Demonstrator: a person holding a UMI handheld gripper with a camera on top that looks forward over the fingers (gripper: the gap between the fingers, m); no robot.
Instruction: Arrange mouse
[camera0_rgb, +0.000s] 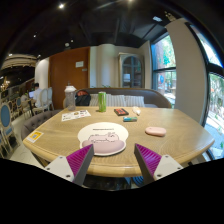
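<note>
You are holding the gripper (113, 160) released, nothing between its fingers; the pink mouse (155, 131) ahead is looking light, rigid, smooth; be taking it across its flanks.

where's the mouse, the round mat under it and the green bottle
mouse (108, 144): gripper view, on its rounded back, just ahead of the open fingers
round mat (88, 130): gripper view, on its bare white edge
green bottle (102, 101): gripper view, on its upright body, beyond the mat
</note>
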